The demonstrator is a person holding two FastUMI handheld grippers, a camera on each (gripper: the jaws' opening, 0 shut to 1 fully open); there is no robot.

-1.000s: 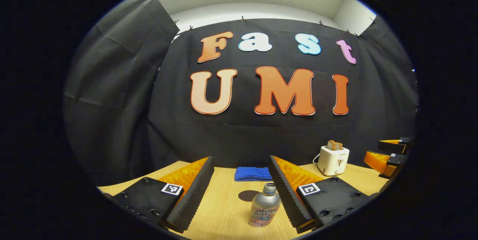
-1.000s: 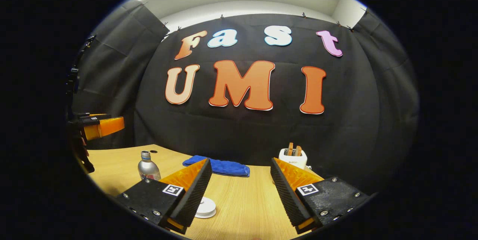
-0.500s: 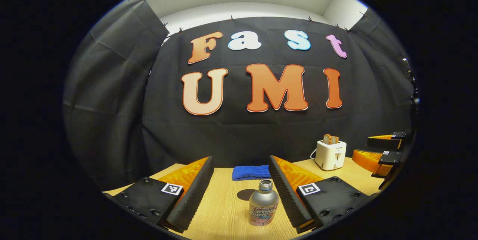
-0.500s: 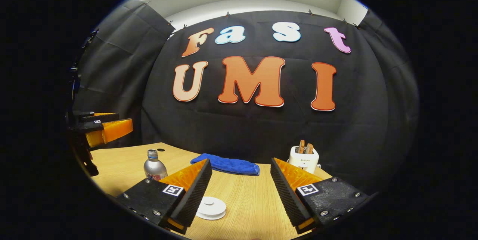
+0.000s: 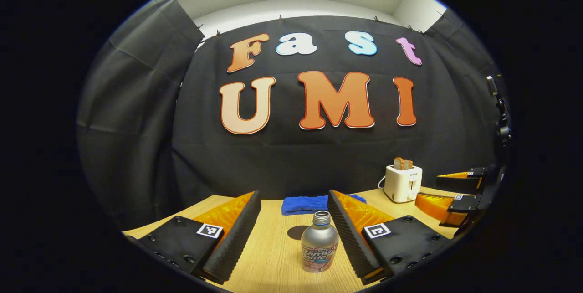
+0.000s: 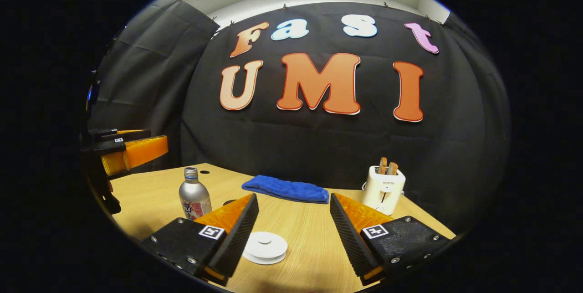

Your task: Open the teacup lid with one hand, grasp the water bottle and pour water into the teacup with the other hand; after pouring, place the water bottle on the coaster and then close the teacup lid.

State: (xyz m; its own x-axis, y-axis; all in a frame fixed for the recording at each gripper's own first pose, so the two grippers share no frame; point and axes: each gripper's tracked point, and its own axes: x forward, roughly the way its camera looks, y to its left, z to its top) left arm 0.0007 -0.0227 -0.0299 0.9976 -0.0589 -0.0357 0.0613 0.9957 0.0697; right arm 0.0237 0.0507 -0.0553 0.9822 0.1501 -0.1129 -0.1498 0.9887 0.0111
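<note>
Water bottle (image 5: 319, 243) stands upright on the bench (image 5: 273, 256), cap off, neck open — ready to pour once lifted. In the left gripper view it sits between the left claw (image 5: 294, 229) fingers, nearer the right-hand finger, apparently not touching either. The claw's fingers stand wide apart, gripping nothing; the wide spread looks set to take the bottle's body, which calls for a lower approach and a little centring first.

Teacup lid (image 6: 265, 247), a flat white disc with a small knob, lies low on the bench in the right gripper view, partly behind the left-hand finger of the right claw (image 6: 291, 233). Whether it sits on a cup cannot be told from here; no cup body is visible beneath it. The right claw is also spread open and empty, hovering above the lid — placed, by the look of it, to take the lid while the other hand handles the bottle.

A dark round patch (image 5: 298, 232) lies just behind the bottle — likely the coaster, though it may be shadow. Judgement: task at its start, nothing lifted yet.

Further back: a blue cloth (image 6: 287, 189) lies near the wall, and a white toaster (image 6: 383, 188) with bread in its slots stands to the right, well apart from the work.
</note>
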